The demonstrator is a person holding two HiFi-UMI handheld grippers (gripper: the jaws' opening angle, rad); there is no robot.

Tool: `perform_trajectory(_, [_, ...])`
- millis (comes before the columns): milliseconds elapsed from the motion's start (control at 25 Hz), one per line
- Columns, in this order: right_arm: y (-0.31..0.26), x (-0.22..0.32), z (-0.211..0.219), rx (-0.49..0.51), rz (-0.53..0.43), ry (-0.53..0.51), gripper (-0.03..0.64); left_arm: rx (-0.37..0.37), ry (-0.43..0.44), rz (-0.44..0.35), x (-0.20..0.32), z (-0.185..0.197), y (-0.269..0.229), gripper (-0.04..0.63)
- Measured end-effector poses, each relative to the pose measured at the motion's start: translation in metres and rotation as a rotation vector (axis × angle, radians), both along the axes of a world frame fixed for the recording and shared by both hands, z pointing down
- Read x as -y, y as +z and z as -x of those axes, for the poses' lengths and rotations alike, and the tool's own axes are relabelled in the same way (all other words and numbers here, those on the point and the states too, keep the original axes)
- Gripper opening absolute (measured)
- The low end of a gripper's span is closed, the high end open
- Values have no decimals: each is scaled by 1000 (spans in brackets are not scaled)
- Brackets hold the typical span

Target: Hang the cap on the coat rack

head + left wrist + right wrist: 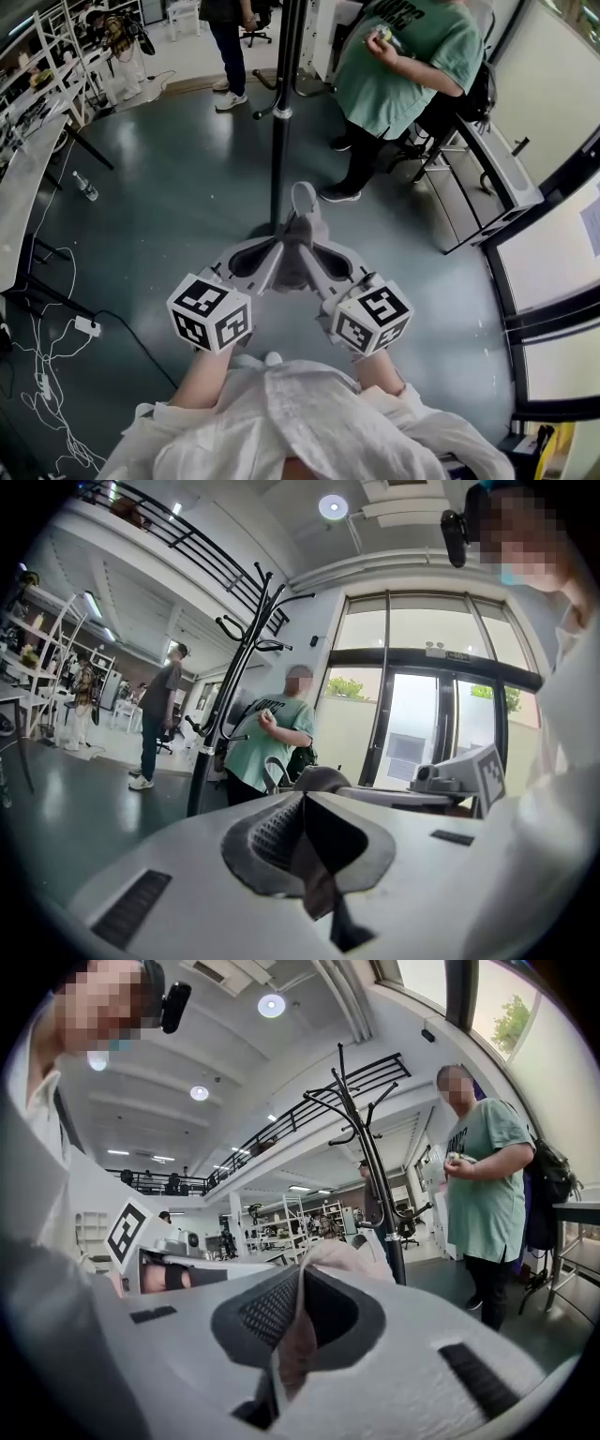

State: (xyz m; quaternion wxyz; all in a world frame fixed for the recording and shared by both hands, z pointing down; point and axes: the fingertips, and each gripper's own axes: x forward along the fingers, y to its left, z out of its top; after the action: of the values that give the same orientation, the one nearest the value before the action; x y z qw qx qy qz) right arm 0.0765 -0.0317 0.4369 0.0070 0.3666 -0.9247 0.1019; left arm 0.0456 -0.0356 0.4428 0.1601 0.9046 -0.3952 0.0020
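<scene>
Before the black tubular coat rack (277,141), left gripper (275,264) and right gripper (324,267) pinch the soft grey cap (303,225).

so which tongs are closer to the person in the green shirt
Right. The right tongs grip the cap on the side toward that person; the left tongs hold its far side.

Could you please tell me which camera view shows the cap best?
The head view: it shows most of the cap from above, held between the left gripper and the right gripper. Each gripper view shows only a fold of the cap pinched in shut jaws, with a bit of the crown beyond.
</scene>
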Motion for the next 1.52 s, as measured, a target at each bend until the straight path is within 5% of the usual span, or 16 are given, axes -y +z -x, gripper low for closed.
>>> perform_trajectory(520, [11,36,19,-1,21,1,11,-8,-28,20,42,26,9,16])
perform_trajectory(1520, [-27,222,70,-22,-115,152,11,-19,162,-97,234,65,-28,17])
